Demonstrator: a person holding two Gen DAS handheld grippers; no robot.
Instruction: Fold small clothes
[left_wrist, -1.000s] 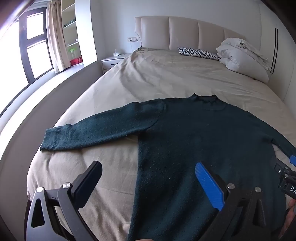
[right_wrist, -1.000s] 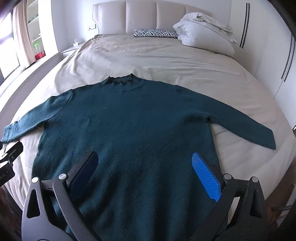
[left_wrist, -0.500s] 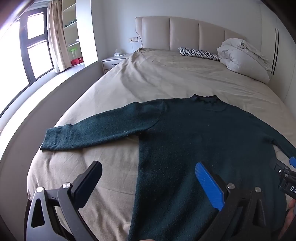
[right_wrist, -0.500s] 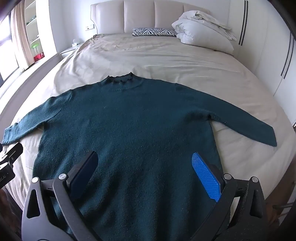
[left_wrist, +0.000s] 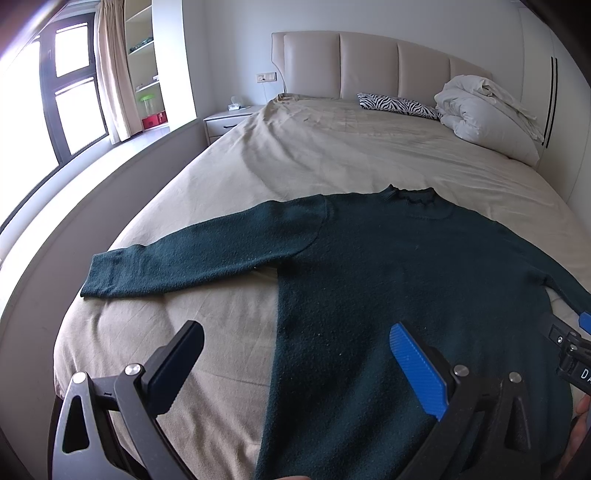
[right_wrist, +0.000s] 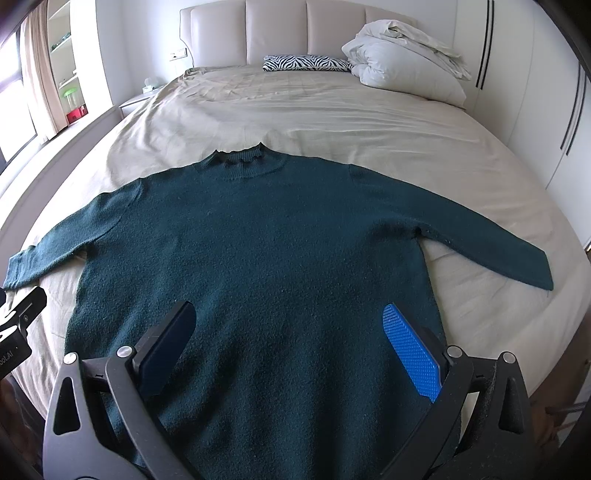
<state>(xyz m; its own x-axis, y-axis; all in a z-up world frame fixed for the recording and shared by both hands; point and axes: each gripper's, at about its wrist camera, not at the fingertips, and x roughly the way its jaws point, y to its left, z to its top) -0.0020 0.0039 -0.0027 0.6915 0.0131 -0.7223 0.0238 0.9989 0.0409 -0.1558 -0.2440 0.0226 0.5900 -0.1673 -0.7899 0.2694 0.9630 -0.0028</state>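
While laid flat: one sweater (right_wrist: 266, 251) on one bed (right_wrist: 332, 110)
Axis: collar toward headboard, sleeves spread sideways
Tools: left tool (left_wrist: 295, 365), right tool (right_wrist: 291, 343), both wide open, empty

A wide bed (right_wrist: 369, 122) with a beige sheet fills the room, its padded headboard (right_wrist: 277, 33) against the wall. A zebra-print pillow (right_wrist: 306, 62) lies beside a crumpled white duvet (right_wrist: 406, 62). A nightstand (left_wrist: 229, 122) stands near the window (left_wrist: 70, 107).

Each claw (left_wrist: 295, 363) (right_wrist: 291, 345) has a black frame with silver screws, one black pad, one ribbed blue pad.
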